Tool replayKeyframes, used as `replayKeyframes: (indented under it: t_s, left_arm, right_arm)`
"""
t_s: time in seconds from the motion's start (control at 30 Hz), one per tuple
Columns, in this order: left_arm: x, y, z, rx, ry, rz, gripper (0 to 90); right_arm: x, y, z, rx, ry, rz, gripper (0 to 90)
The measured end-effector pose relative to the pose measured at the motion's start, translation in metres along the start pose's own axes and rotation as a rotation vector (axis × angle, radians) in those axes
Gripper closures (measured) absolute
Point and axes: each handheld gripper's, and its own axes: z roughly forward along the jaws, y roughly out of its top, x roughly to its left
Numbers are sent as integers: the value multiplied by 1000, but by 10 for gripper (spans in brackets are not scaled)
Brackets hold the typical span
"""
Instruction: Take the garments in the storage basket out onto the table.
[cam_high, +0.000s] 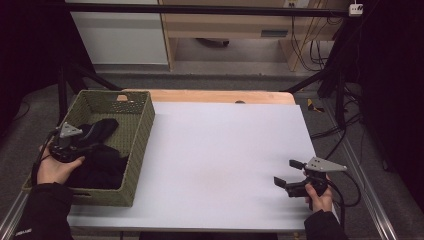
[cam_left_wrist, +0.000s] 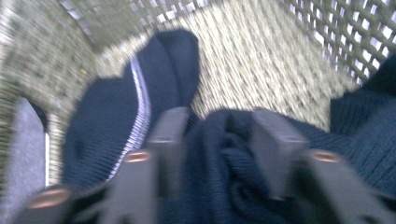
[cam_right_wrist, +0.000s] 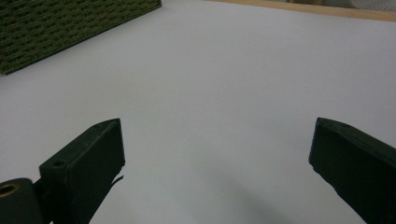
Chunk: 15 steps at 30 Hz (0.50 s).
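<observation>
- Dark knit clothes (cam_high: 102, 162) lie heaped in the green woven basket (cam_high: 142, 127) at the counter's (cam_high: 225, 150) left edge.
- One piece there carries a pale stripe (cam_left_wrist: 140, 112), seen in the left gripper view.
- The left claw (cam_high: 92, 142) hangs inside the basket over the heap; in its own view its jaws stand apart with a fold of knit (cam_left_wrist: 219, 154) between them, the picture too blurred to tell whether the pads touch it.
- The right claw (cam_high: 287, 172) sits low over the bare white counter at its right, well apart from the basket, jaws spread wide with nothing between them.
- A hand (cam_high: 52, 170) holds the left claw at the basket's near-left wall.
</observation>
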Motion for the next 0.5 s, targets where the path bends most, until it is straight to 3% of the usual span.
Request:
replayKeyframes:
  t_s: [0.07,0.17,0.2,0.27,0.3,0.33,0.37,0.4,0.43,0.5]
  left_arm:
    - [1,0,-5,-10,-7,-17,173]
    - [3,-3,-14,-16,4,-21,44]
    - [4,-3,-15,-36,-20,-24,32]
    - [3,-3,-14,-28,-13,-13,34]
    - [-1,-1,-8,42,-9,26,34]
    - [-1,-1,-8,42,-9,26,33]
    - [-3,-1,-3,86,3,46,34]
    - [-5,-2,3,138,13,75,34]
    - [-5,-5,11,208,16,75,35]
    - [-3,-9,16,223,19,81,34]
  right_arm:
    - [0,0,0,-1,1,0,38]
    - [0,0,0,-2,2,0,38]
    - [0,0,0,-2,2,2,38]
    - [0,0,1,-1,0,0,38]
    - [0,0,1,-1,2,2,38]
    - [0,0,1,-1,2,2,38]
    - [1,0,1,2,2,1,37]
    - [1,0,1,2,2,1,37]
    - [0,0,0,0,3,0,36]
    - [0,0,0,0,1,1,36]
